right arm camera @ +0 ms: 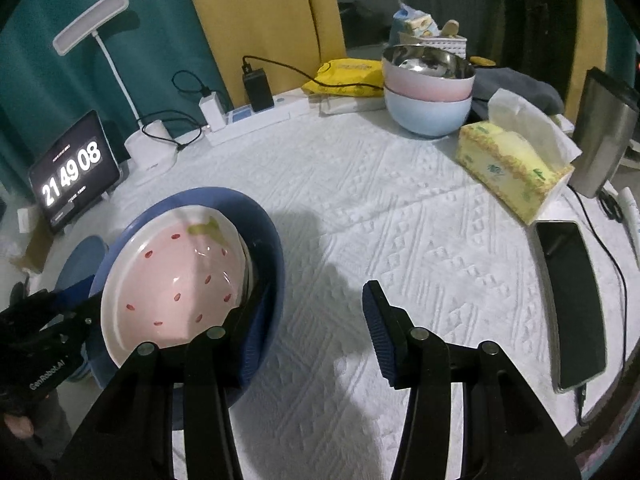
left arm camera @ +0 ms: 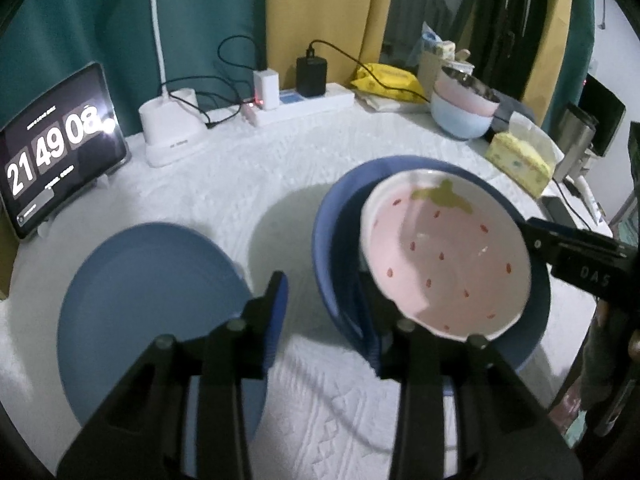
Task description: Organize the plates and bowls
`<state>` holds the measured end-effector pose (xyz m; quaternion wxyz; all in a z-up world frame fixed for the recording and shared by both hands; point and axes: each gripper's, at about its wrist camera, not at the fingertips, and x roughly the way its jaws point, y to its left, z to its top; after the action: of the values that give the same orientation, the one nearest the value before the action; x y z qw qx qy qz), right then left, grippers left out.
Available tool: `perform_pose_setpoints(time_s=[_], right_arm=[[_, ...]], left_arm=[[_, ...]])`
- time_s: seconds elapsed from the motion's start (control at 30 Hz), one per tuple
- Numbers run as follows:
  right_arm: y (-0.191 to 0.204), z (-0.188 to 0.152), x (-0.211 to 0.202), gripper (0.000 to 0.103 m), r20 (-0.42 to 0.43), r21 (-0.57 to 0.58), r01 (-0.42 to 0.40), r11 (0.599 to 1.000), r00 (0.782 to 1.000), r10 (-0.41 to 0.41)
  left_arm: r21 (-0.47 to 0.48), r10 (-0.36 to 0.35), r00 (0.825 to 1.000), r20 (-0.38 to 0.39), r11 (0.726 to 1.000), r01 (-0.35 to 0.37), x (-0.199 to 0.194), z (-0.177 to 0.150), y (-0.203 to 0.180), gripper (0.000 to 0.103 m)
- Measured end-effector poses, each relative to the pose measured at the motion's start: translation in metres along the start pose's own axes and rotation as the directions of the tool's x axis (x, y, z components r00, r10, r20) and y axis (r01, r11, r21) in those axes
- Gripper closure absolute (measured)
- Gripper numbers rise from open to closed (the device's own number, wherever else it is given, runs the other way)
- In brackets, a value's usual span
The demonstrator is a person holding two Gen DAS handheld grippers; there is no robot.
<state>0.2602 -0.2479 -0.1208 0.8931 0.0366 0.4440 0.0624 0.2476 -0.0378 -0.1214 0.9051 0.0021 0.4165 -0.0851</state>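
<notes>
A: Report the position of the strawberry bowl (left arm camera: 444, 256).

B: It sits tilted inside the dark blue bowl (left arm camera: 332, 216), on the white desk (left arm camera: 248, 168). The low edge is toward the left tool (left arm camera: 328, 320); the opening faces up and toward the cameras. A round bowl has no true long axis, but the printed green stem points away, toward the stacked pastel bowls (right arm camera: 428, 100) at the desk's far edge.

A: Tool states?

B: The left tool's jaws stand apart. One finger is at the dark blue bowl's near rim; the other is clear, over the flat blue plate (left arm camera: 152, 304) just beside that bowl. No clamp is visible. For the right tool (right arm camera: 304, 328), one finger is at the bowls' edge and the other is over bare cloth. I judge it released.

A: Hazards?

B: The strawberry bowl leans unsupported. A nudge from either finger could slide it or tip it over the rim. Lifting the outer bowl unevenly could spill the inner one.
</notes>
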Motion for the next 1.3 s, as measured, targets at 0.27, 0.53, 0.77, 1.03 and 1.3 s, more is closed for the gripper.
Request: perform_pose_setpoints(time_s=[0.27, 0.53, 0.77, 1.03, 1.3], right_arm=[[-0.003, 0.000, 0.009, 0.053, 0.001, -0.003, -0.030, 1.000, 1.000, 0.030], [-0.007, 0.001, 0.012, 0.053, 0.003, 0.030, -0.067, 0.997, 0.998, 0.067], [-0.012, -0.002, 0.014, 0.053, 0.006, 0.078, -0.103, 0.992, 0.995, 0.103], [0.003, -0.004, 0.008, 0.093, 0.029, 0.086, -0.151, 0.985, 0.988, 0.149], [0.003, -0.006, 0.005, 0.094, 0.042, 0.114, -0.134, 0.984, 0.991, 0.130]], left_arm=[[-0.009, 0.028, 0.999, 0.022, 1.000, -0.028, 0.002, -0.001, 0.001, 0.065], [-0.045, 0.022, 0.998, 0.066, 0.999, -0.019, 0.001, -0.005, 0.005, 0.065], [-0.062, 0.003, 0.996, 0.094, 0.998, 0.003, 0.000, -0.007, 0.003, 0.076], [-0.054, 0.003, 0.993, 0.115, 0.999, 0.003, -0.003, -0.008, -0.006, 0.089], [-0.042, -0.007, 0.991, 0.132, 0.999, 0.013, -0.008, -0.009, -0.009, 0.090]])
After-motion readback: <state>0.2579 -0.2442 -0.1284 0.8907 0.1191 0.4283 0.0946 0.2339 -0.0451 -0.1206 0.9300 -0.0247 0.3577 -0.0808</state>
